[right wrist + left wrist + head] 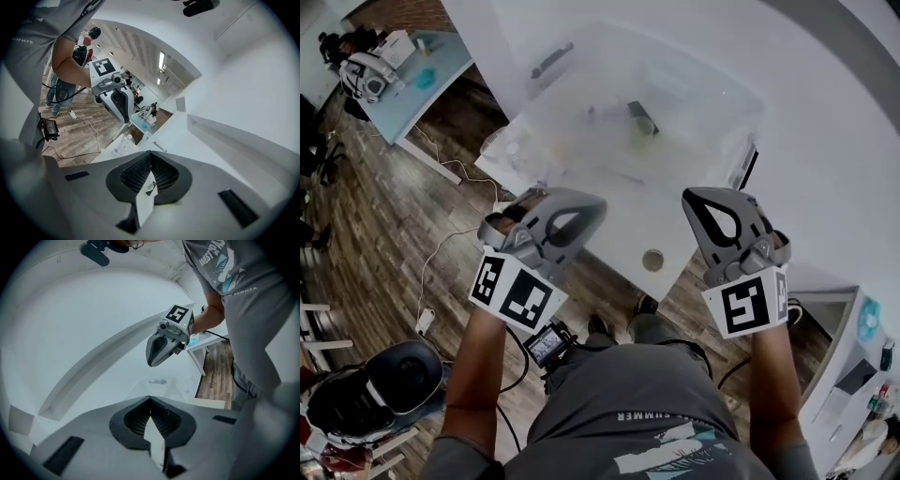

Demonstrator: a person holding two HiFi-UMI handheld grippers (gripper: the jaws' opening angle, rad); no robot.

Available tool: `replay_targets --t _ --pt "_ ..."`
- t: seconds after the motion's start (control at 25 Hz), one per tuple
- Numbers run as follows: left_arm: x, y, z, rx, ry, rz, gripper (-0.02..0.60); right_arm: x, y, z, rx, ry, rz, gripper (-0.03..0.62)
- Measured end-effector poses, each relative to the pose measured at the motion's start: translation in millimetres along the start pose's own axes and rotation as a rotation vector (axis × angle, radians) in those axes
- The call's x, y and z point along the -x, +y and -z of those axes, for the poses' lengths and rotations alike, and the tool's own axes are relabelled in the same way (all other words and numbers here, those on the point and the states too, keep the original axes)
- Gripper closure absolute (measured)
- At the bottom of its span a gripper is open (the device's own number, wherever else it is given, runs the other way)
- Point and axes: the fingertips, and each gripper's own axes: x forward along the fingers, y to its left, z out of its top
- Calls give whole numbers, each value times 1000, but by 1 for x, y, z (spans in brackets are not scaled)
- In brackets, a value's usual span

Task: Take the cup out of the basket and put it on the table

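Observation:
A clear plastic basket (pixel 712 89) stands on the white table (pixel 825 169). A pale green cup (pixel 639 133) shows dimly inside it, next to a dark object (pixel 643 116). My left gripper (pixel 596 208) hovers over the table's near edge, short of the basket, with its jaws shut and empty. My right gripper (pixel 692 197) is level with it on the right, also shut and empty. In the left gripper view the closed tips (pixel 150 398) point at the faint basket (pixel 157 380), with the right gripper (pixel 166 341) above. The right gripper view shows closed tips (pixel 150 152) and the left gripper (pixel 115 98).
A round grommet (pixel 652 260) sits in the table near its front edge. A black device (pixel 748 169) leans by the basket's right side. A second desk (pixel 422 80) stands at the back left. Cables (pixel 441 253) run across the wood floor, and a white cabinet (pixel 853 347) is at the right.

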Motion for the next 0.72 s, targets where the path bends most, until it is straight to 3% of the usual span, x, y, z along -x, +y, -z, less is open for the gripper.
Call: replay_targets --t 0.44,0.72 --pt "-54 29 -6 40 95 -91 572 -32 -44 39 17 -108 -97 582" --pt "-59 30 1 77 132 -115 572 -51 -52 50 20 -123 -146 582"
